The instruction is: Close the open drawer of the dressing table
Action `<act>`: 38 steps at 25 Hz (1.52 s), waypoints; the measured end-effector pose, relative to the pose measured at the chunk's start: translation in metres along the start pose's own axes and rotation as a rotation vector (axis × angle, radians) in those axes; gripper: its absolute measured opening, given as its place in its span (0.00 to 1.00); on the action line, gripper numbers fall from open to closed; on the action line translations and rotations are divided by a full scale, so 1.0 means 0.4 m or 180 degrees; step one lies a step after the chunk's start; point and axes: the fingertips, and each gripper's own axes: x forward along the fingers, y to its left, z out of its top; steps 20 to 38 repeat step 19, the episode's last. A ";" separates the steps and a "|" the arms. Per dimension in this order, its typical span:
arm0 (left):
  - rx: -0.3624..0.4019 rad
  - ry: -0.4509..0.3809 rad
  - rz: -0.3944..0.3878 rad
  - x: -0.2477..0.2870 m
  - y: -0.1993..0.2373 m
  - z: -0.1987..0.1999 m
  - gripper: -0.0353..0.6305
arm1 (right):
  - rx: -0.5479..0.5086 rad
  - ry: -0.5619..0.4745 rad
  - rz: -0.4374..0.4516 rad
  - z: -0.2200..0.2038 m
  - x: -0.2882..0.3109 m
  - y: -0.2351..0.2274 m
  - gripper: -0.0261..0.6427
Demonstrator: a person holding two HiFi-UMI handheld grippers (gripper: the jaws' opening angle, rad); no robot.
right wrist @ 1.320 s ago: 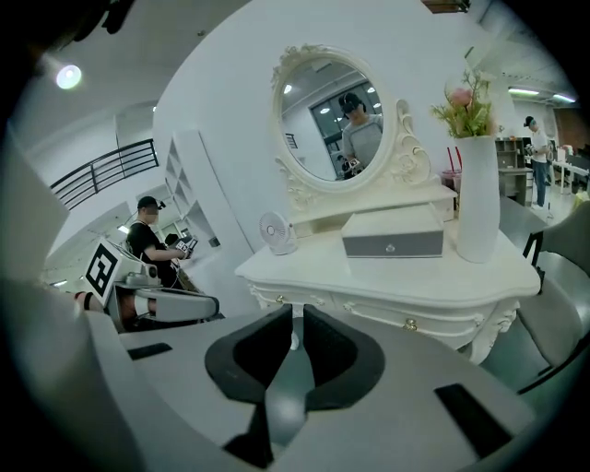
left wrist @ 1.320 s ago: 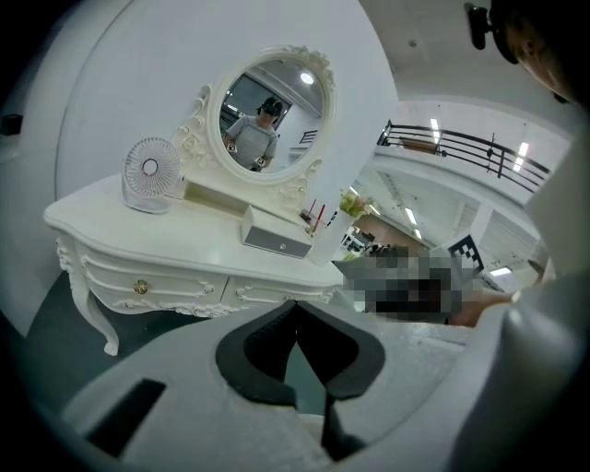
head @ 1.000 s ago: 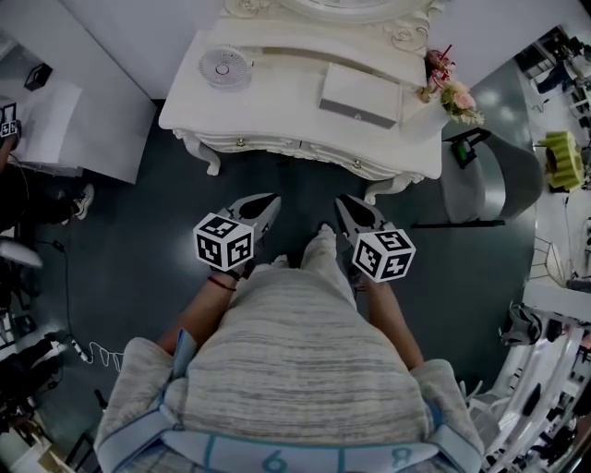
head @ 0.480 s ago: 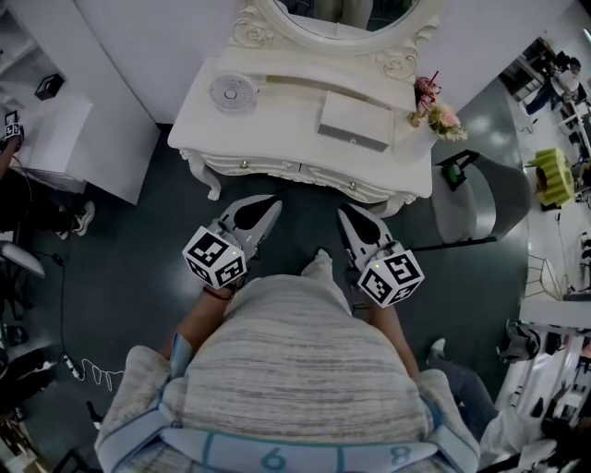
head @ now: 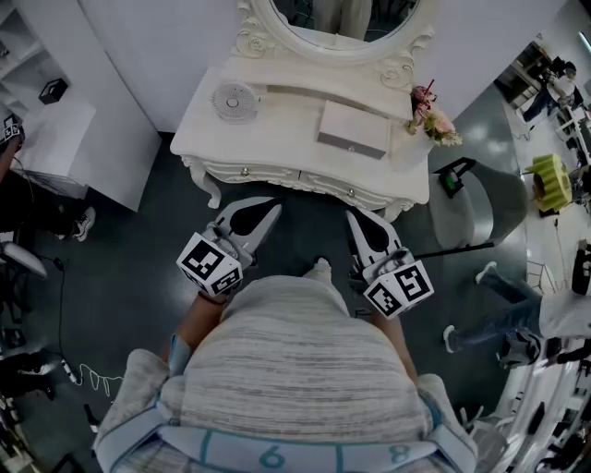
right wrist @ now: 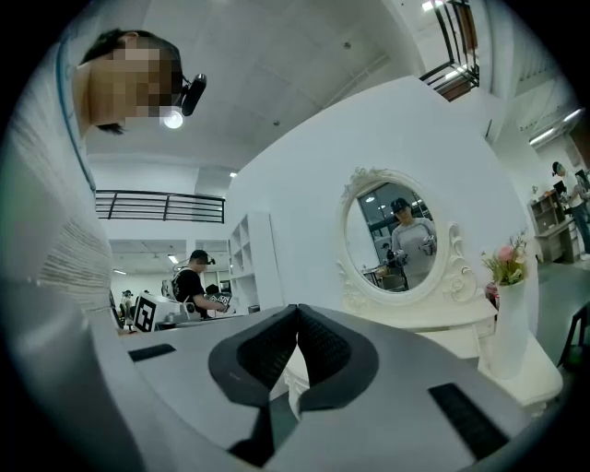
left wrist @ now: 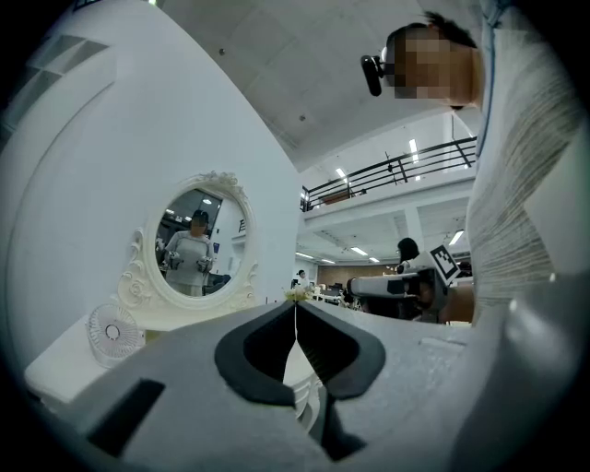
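The white dressing table [head: 277, 139] stands in front of me under its oval mirror [head: 346, 18]. A white drawer [head: 353, 129] with a small knob juts forward from the raised back shelf over the tabletop. The two knobbed front drawers below look flush. My left gripper [head: 274, 205] and right gripper [head: 354, 214] hover side by side short of the table's front edge, both shut and holding nothing. In the left gripper view the left gripper's [left wrist: 296, 313] pads meet, facing the mirror [left wrist: 198, 244]. The right gripper [right wrist: 297, 318] is likewise shut, facing the mirror [right wrist: 401, 235].
A small round fan [head: 233, 100] sits on the tabletop's left, and a vase of flowers [head: 434, 115] on its right. A grey chair [head: 480, 199] stands to the table's right, a white cabinet [head: 55, 139] to its left. Another person's legs [head: 499, 314] are at the right.
Both grippers have risen and now point level at the table. The head view has tipped up, showing more of the mirror. A person has walked in at the right.
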 end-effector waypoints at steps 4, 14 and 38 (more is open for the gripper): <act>0.0025 -0.0033 0.0012 0.002 0.001 0.012 0.07 | -0.0005 -0.0024 -0.0016 0.009 -0.009 -0.004 0.06; -0.0040 -0.0048 -0.0001 0.013 -0.003 0.011 0.07 | 0.0026 -0.0015 -0.0063 0.020 -0.032 -0.016 0.06; -0.0022 -0.0018 -0.0057 0.021 -0.012 0.002 0.07 | 0.0053 0.0024 -0.0065 0.009 -0.035 -0.019 0.06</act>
